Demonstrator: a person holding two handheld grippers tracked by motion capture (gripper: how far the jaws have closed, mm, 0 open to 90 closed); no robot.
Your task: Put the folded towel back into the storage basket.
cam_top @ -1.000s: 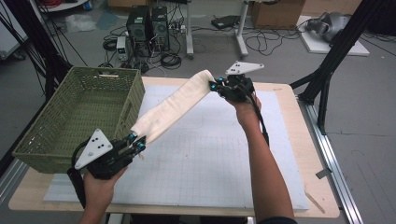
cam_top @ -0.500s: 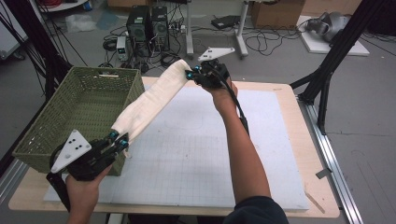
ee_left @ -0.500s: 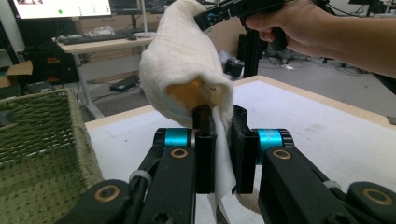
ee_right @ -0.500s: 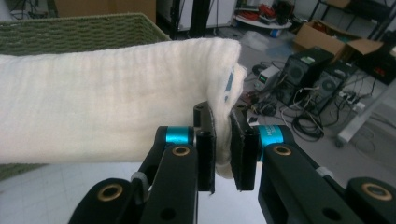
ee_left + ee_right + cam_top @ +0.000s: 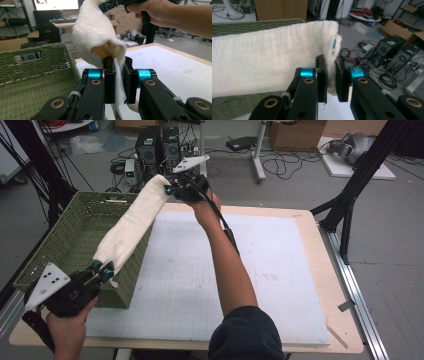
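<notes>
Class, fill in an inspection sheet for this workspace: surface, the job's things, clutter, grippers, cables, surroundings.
Surface: wooden table under a white gridded mat.
Job's things: folded cream towel stretched above the green woven basket.
Clutter: nothing seen on the mat.
Grippers: left hand-held gripper and right hand-held gripper each clamp one towel end.
Cables: a black cable runs along the right forearm.
Surroundings: computer towers, floor cables, cardboard boxes.

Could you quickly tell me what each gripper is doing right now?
Left gripper: shut on one end of the folded cream towel.
Right gripper: shut on its other end.
</notes>
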